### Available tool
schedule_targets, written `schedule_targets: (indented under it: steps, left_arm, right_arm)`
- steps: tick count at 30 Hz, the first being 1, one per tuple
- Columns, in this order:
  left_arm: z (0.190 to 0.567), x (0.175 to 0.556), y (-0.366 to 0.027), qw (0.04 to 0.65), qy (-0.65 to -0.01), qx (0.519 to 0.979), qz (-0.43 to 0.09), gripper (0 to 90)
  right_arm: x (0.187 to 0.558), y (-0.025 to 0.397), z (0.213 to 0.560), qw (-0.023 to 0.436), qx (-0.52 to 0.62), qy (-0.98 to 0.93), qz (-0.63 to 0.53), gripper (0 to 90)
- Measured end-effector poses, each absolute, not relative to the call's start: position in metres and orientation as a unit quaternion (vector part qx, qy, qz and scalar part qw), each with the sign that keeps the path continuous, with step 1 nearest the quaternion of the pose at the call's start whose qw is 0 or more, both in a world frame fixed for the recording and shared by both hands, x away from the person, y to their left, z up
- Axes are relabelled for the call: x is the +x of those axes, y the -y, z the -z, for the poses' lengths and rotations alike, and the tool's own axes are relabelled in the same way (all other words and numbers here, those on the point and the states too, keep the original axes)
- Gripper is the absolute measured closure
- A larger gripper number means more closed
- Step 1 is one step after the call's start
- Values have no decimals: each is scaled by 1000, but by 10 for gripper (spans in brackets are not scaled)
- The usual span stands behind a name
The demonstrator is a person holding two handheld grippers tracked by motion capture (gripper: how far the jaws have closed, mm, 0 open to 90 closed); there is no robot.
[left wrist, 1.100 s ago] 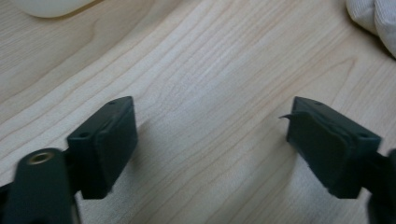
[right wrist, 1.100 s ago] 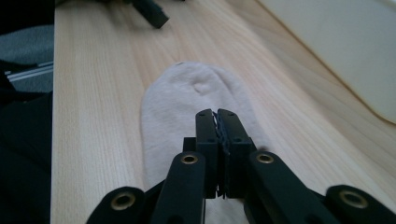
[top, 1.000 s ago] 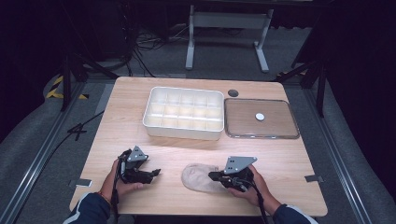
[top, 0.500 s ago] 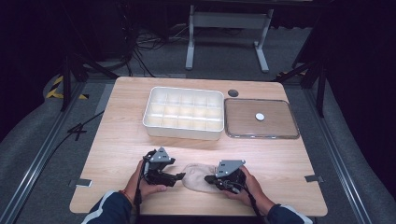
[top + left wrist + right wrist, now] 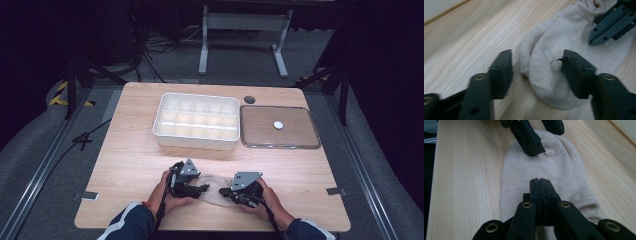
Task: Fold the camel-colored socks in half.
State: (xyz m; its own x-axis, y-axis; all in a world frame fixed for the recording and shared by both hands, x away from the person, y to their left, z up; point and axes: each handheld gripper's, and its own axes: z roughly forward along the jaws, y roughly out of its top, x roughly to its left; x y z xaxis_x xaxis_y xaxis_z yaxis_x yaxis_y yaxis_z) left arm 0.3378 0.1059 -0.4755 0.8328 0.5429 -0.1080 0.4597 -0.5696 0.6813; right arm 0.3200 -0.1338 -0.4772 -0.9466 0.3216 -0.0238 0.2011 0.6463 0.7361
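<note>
A beige sock (image 5: 215, 184) lies flat near the table's front edge, between my two grippers. My left gripper (image 5: 204, 189) is open. In the left gripper view its jaws straddle the rounded toe end of the sock (image 5: 564, 32), one on each side, with the left gripper (image 5: 537, 61) low over the wood. My right gripper (image 5: 222, 191) is shut, and its tips rest on top of the sock (image 5: 566, 165) toward the cuff end. I see no fabric between the shut jaws of the right gripper (image 5: 540, 181). The left gripper (image 5: 545, 136) shows at the far end of the sock.
A white compartment tray (image 5: 195, 143) stands at the middle of the table, toward the back. A clear flat lid (image 5: 300, 135) with a small white disc (image 5: 278, 125) lies to its right. A dark round cap (image 5: 249, 99) sits behind them. Bare wood lies to both sides.
My left gripper has moved right, from the open table to the sock's toe end. My right gripper has shifted slightly left along the sock.
</note>
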Motion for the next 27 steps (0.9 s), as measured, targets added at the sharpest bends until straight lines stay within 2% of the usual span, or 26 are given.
schedule_targets:
  steps: [1,3,4,5,7,15,27]
  left_arm:
    - [475,338,-107,364,-279,887,-53,523]
    - [475,340,-112,372,-278,885,-32,654]
    - [475,340,-112,372,-278,885,-32,696]
    - [475,341,-112,376,-277,884,-26,696]
    - [475,338,-111,376,-268,887,-25,794]
    - [472,333,-110,374,-259,890,-37,807]
    - [459,327,-112,424,-247,871,-38,809]
  right_arm:
    - [320,134,477,78,144,-904,-394,894]
    - [320,134,477,76,144,-904,-396,894]
    - [320,134,477,76,144,-904,-396,894]
    - [320,134,477,75,145,-904,-395,894]
    - [321,134,476,80,147,-905,-390,892]
    - [325,128,471,98,159,-902,-389,890]
    - [336,112,473,104,171,-907,-371,895]
